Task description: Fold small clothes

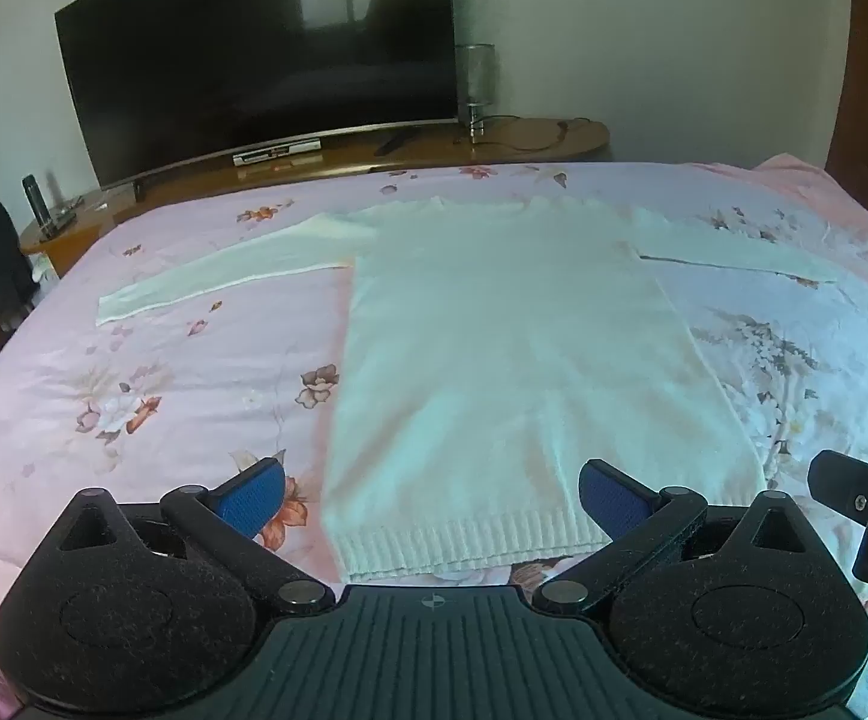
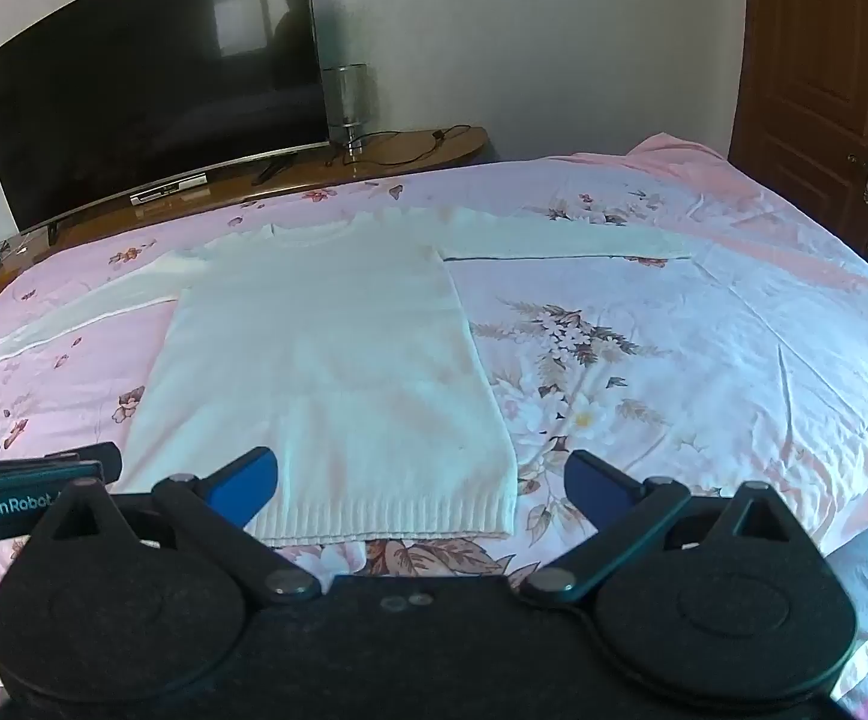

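1. Sweater (image 1: 493,360) is laid flat on the bed (image 1: 164,372), hem nearest, both sleeves spread outward; nothing is folded yet.
2. Left hand-held gripper (image 1: 431,501) is held just short of the hem, fingers spread wide and empty, the left hem corner lying between them.
3. Right hand-held gripper (image 2: 422,486) is likewise released and empty, the right hem corner lying ahead between its fingers.
4. Both are held low and level, side by side, aimed along the sweater toward the collar.
5. Risk is judged as follows: the bedsheet could be pinched together with the knit, dragging it along; only one layer of the hem might be caught, so the body would skew; uneven lifting could bunch the sleeves.
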A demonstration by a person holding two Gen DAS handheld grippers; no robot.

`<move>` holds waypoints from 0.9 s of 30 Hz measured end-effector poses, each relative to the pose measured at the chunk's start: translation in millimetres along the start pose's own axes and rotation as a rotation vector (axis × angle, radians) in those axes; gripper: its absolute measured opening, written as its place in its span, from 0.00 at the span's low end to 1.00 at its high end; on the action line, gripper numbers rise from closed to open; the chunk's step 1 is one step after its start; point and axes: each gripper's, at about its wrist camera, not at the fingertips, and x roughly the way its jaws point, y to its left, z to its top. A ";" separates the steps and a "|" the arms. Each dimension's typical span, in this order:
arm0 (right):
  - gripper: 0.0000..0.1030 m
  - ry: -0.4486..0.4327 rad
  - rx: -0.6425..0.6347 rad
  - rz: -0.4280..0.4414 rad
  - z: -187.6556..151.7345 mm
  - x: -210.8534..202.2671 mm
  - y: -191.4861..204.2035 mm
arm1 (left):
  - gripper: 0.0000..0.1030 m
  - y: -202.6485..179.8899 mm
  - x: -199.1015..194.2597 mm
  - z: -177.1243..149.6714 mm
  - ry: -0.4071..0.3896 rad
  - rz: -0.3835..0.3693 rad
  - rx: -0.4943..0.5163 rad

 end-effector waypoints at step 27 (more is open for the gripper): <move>0.99 0.009 -0.022 0.006 1.4 8.6 8.2 | 1.00 0.1 8.8 5.6 0.027 -0.021 0.016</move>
